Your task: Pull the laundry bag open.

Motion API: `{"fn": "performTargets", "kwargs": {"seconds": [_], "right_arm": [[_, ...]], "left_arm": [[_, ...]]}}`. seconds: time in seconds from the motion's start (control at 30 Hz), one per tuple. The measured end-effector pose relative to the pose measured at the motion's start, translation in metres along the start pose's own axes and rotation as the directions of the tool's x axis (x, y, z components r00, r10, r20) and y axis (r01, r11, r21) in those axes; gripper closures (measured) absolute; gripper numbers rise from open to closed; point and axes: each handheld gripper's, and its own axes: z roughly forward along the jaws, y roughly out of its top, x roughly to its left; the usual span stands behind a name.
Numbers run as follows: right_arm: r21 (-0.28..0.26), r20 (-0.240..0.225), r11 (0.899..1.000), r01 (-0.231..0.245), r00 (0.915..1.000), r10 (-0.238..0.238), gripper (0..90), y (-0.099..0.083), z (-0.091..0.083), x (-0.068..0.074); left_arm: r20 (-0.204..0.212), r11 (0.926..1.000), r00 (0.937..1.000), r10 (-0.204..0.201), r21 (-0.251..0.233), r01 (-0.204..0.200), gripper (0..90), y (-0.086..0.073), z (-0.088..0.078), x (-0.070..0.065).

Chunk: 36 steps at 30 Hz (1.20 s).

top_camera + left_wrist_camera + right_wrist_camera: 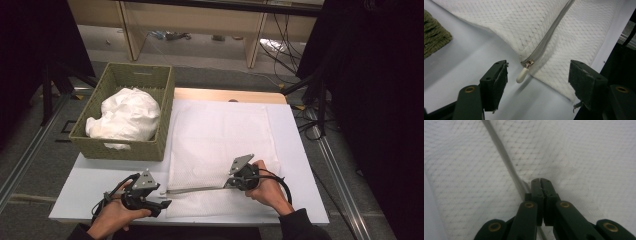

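A white mesh cover lies flat on the white table, with a grey zipper running along its near edge. The zipper's white pull tab hangs at the cover's corner, between the wide-apart jaws of my left gripper, which touch nothing. That left gripper sits at the cover's near-left corner. My right gripper rests farther right along the zipper. Its jaws are shut tight, tips down on the mesh cover right beside the zipper strip. I see no fabric pinched between them.
A green woven basket stands at the table's far left and holds a bunched white bundle. Its corner shows beside the left gripper. A wooden board edges the table's far side. Cables and stands lie on the floor around.
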Motion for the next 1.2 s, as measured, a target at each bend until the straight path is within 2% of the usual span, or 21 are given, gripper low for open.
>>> {"fn": "performTargets", "kwargs": {"seconds": [0.03,0.07,0.13,0.2,0.23,0.3,0.33,0.37,0.43,0.5,0.53,0.6,0.63,0.67,0.77,0.87,0.97,1.1,1.17,1.2], "right_arm": [[-0.005,0.005,1.0,-0.007,1.0,0.007,90.0,0.001,-0.002,-0.001],[-0.01,0.016,0.999,-0.038,0.9991,0.038,90.0,0.002,-0.004,0.0],[-0.032,0.049,0.999,-0.021,0.9986,0.023,90.0,0.003,-0.007,-0.006],[-0.036,0.063,0.999,-0.032,0.9975,0.034,90.0,0.004,-0.008,-0.009],[-0.042,0.06,0.999,-0.013,0.9981,0.016,90.0,0.004,-0.007,-0.01],[-0.023,0.017,0.999,-0.025,0.9995,0.025,90.0,0.004,-0.002,-0.011],[-0.014,0.025,1.0,-0.005,0.9997,0.006,88.2,0.004,0.001,-0.01],[-0.011,0.011,1.0,-0.008,0.9999,0.009,86.5,0.004,0.003,-0.01],[0.006,-0.03,1.0,-0.011,0.9995,0.011,79.4,0.004,0.006,-0.009],[-0.001,-0.016,1.0,-0.008,0.9998,0.008,69.6,0.004,0.009,-0.009],[0.013,-0.03,1.0,-0.011,0.9995,0.012,65.1,0.004,0.01,-0.008],[0.017,-0.029,1.0,-0.026,0.9992,0.027,57.6,0.005,0.013,-0.007],[0.008,-0.027,1.0,-0.021,0.9994,0.021,56.7,0.005,0.014,-0.008],[0.004,-0.037,1.0,-0.013,0.9992,0.014,56.8,0.005,0.015,-0.009],[-0.008,-0.081,0.997,-0.072,0.9942,0.071,60.8,0.004,0.017,-0.015],[-0.021,-0.106,0.998,-0.063,0.9925,0.061,73.4,0.005,0.019,-0.018],[-0.019,-0.094,0.998,-0.06,0.9939,0.058,85.8,0.006,0.019,-0.02],[-0.01,-0.063,1.0,-0.023,0.9978,0.023,88.8,0.009,0.017,-0.017],[-0.011,-0.041,0.999,-0.047,0.9981,0.046,88.8,0.012,0.011,-0.014],[-0.029,-0.027,0.999,-0.041,0.9988,0.04,88.8,0.014,0.007,-0.013]], "left_arm": [[-0.004,0.9999,0.9999,0.009,0.007,-0.009,32.1,0.0,0.0,0.001],[0.002,1.0,1.0,0.004,0.006,-0.004,32.1,-0.001,0.0,0.0],[-0.005,0.9999,1.0,0.008,0.007,-0.008,32.2,0.0,0.0,0.001],[-0.005,1.0,1.0,0.008,0.005,-0.008,32.3,0.0,0.001,0.001],[-0.012,0.9999,0.9999,0.007,0.012,-0.007,32.2,0.0,0.001,0.0],[0.002,0.9999,1.0,0.008,0.009,-0.008,32.2,0.0,0.001,0.0],[0.0,0.9999,1.0,0.007,0.008,-0.007,32.2,0.0,0.001,0.0],[0.001,0.9999,0.9999,0.01,0.008,-0.01,32.1,0.0,0.002,0.0],[-0.008,0.9998,0.9999,0.013,0.017,-0.013,32.1,-0.001,0.002,0.001],[-0.007,0.9997,0.9998,0.017,0.018,-0.016,32.1,-0.001,0.002,0.001],[-0.007,0.9998,0.9998,0.016,0.014,-0.016,32.1,0.0,0.002,0.001],[-0.009,0.9997,0.9998,0.018,0.016,-0.018,32.1,-0.001,0.002,0.0],[-0.01,0.9996,0.9997,0.021,0.02,-0.021,32.0,-0.001,0.002,0.0],[-0.006,0.9997,0.9998,0.017,0.017,-0.017,32.0,-0.001,0.002,0.0],[-0.006,0.9998,0.9999,0.016,0.015,-0.016,31.9,0.0,0.003,-0.001],[-0.003,0.9998,0.9999,0.016,0.014,-0.016,31.8,0.0,0.003,0.0],[-0.012,0.9996,0.9996,0.025,0.015,-0.025,31.8,0.0,0.002,0.002],[-0.011,0.9999,0.9999,0.013,-0.001,-0.013,31.7,0.001,0.001,0.002],[-0.017,0.9998,0.9997,0.019,-0.001,-0.019,31.7,0.002,-0.001,0.001],[-0.017,0.9998,0.9997,0.018,-0.003,-0.018,31.7,0.002,-0.001,0.001]]}}
